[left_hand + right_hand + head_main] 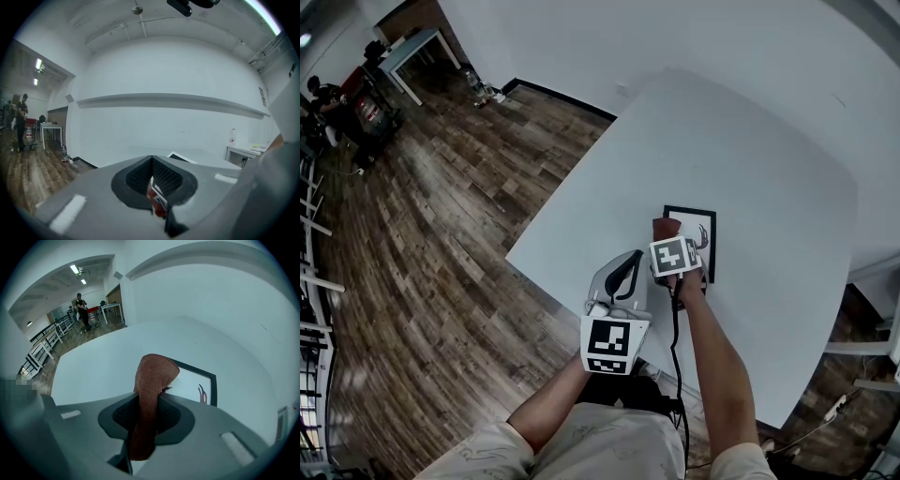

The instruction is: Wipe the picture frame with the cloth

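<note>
Rough woven cloth (151, 380), matt white table (750, 169), wood-plank floor (422, 234)

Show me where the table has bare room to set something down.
Bare: the far part of the table, beyond the picture frame, and the strip right of the frame. Crowded: the near edge, with the right gripper and cloth over the frame and the left gripper beside it.

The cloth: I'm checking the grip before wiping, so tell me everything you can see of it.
The cloth is rust-brown, finely woven-looking, bunched into a strip. The right gripper clamps its middle between its fingers; a rounded end sticks out, over the black edge of the picture frame, and a tail hangs behind. Contact with the frame can't be told.
</note>
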`<action>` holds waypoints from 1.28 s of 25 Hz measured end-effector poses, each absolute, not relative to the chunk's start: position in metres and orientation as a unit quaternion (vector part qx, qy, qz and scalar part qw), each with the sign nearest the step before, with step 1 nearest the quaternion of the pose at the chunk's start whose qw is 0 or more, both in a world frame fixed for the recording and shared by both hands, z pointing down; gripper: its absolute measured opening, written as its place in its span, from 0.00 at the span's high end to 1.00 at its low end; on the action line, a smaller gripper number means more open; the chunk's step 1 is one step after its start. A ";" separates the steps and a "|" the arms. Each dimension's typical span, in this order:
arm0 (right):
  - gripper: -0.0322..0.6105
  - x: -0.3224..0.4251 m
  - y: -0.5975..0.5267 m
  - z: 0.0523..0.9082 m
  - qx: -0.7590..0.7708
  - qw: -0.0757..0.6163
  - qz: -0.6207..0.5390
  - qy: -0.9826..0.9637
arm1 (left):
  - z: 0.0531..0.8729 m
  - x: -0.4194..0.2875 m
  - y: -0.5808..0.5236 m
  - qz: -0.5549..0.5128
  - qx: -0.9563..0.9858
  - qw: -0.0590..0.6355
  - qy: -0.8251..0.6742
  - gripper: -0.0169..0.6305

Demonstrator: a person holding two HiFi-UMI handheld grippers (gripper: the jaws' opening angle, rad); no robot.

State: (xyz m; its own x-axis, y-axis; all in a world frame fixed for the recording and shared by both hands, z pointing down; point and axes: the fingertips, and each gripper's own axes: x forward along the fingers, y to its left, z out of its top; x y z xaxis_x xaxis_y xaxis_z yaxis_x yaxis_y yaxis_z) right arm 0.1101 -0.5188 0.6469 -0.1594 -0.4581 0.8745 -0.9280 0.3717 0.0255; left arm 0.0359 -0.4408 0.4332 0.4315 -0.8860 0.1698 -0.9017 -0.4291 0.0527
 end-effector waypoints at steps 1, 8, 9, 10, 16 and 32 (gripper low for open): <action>0.78 0.112 -0.518 0.649 0.491 0.428 0.274 -0.708 | 0.434 0.035 -0.440 0.058 0.843 0.068 -0.530 0.97; 0.78 0.155 -0.516 0.651 0.514 0.430 0.282 -0.686 | 0.438 0.041 -0.440 0.059 0.847 0.073 -0.523 0.97; 0.78 0.165 -0.515 0.651 0.520 0.432 0.284 -0.680 | 0.438 0.043 -0.441 0.059 0.848 0.073 -0.522 0.97; 0.78 0.176 -0.514 0.651 0.525 0.432 0.287 -0.675 | 0.438 0.046 -0.441 0.059 0.849 0.073 -0.520 0.97; 0.78 0.232 -0.509 0.648 0.562 0.430 0.294 -0.642 | 0.439 0.053 -0.442 0.058 0.853 0.075 -0.513 0.97; 0.78 0.151 -0.497 0.621 0.512 0.413 0.278 -0.700 | 0.433 0.045 -0.438 0.054 0.850 0.070 -0.519 0.97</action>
State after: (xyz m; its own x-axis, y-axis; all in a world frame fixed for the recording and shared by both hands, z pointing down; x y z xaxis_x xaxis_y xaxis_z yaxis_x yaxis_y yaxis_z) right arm 0.1514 -0.4968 0.6213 -0.1330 -0.4873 0.8630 -0.9467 0.3204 0.0350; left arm 0.0448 -0.4378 0.4328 0.4556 -0.8747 0.1652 -0.8900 -0.4516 0.0634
